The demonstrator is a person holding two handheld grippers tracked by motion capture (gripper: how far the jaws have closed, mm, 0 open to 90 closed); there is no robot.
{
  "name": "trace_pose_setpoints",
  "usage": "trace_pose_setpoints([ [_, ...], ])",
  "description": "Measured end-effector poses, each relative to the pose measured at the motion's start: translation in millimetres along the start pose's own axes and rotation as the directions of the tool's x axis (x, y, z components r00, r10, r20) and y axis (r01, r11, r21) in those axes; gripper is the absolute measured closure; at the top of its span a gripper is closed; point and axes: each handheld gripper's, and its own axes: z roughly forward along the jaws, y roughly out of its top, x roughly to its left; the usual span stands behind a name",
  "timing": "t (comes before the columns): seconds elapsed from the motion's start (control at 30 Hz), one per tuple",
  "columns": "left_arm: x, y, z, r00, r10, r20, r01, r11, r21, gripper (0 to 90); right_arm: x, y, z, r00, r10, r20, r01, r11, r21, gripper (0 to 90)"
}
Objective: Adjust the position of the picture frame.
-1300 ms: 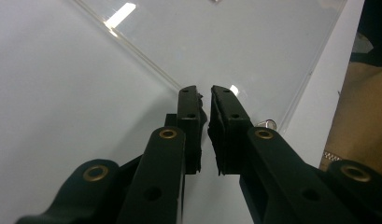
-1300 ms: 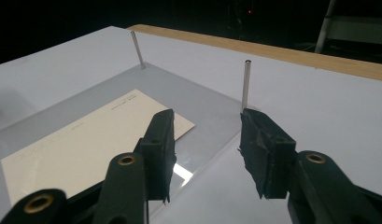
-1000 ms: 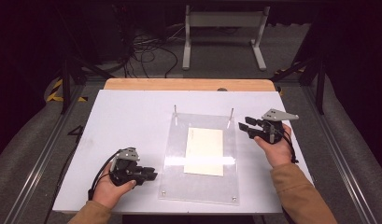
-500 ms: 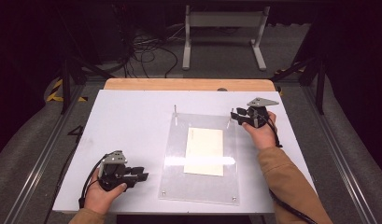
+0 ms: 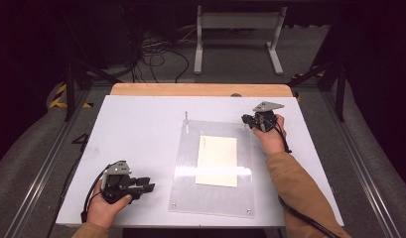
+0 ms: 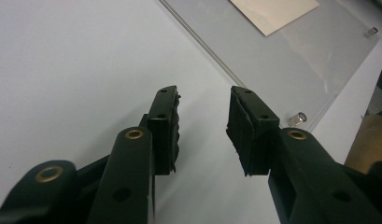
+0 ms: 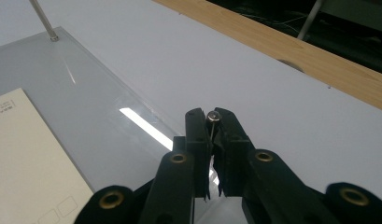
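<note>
A clear acrylic plate [image 5: 215,198] lies on the white table with a cream paper sheet [image 5: 217,160] under it. Thin metal pins stand at its far corners. My right gripper [image 5: 246,120] is at the far right corner, and its jaws have just been closing. In the right gripper view the right gripper [image 7: 212,119] is shut on the upright pin [image 7: 213,116]. The far left pin [image 5: 186,119] stands free. My left gripper [image 5: 150,187] rests near the table's front left, pointing at the plate. Its jaws [image 6: 202,116] are open with nothing between them, having widened a little.
Short metal standoffs [image 6: 298,118] sit at the plate's near corners. A wooden strip [image 5: 200,89] runs along the table's far edge. Cables and a metal stand [image 5: 237,29] lie on the floor beyond. Bare white table [image 5: 131,134] stretches left of the plate.
My right gripper moved back and left from the plate's right edge to its far right corner and closed on the pin. My left hand slid slightly leftward.
</note>
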Motion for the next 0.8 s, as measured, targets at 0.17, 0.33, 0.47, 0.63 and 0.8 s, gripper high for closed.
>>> trace_pose_setpoints([
  [0.17, -0.3, 0.8, 2.2, 1.0000, -0.008, 0.006, 0.008, 1.0000, 0.004, 63.2, 4.1, 5.2, 0.1, 0.9991, -0.043, -0.005, 0.043, 0.999, -0.012, 85.0],
  [0.33, 0.8, 1.4, 3.1, 1.0000, -0.003, 0.004, 0.003, 0.9999, 0.011, 63.2, 12.9, 12.7, 5.8, 0.9965, -0.078, -0.032, 0.077, 0.997, -0.021, 85.1],
  [0.47, 1.4, 0.5, 4.3, 0.9997, -0.022, 0.010, 0.022, 0.9997, 0.014, 63.2, 20.5, 17.7, 10.4, 0.9929, -0.101, -0.063, 0.100, 0.995, -0.031, 85.1],
  [0.63, 1.8, 2.2, 5.3, 0.9998, -0.015, 0.010, 0.015, 0.9998, 0.011, 63.2, 29.1, 18.7, 14.5, 0.9873, -0.120, -0.105, 0.117, 0.993, -0.030, 85.0],
  [0.8, 1.7, 4.5, 5.2, 0.9999, 0.006, 0.009, -0.006, 0.9999, 0.012, 63.2, 29.8, 16.8, 16.5, 0.9881, -0.106, -0.111, 0.104, 0.994, -0.029, 85.0],
])
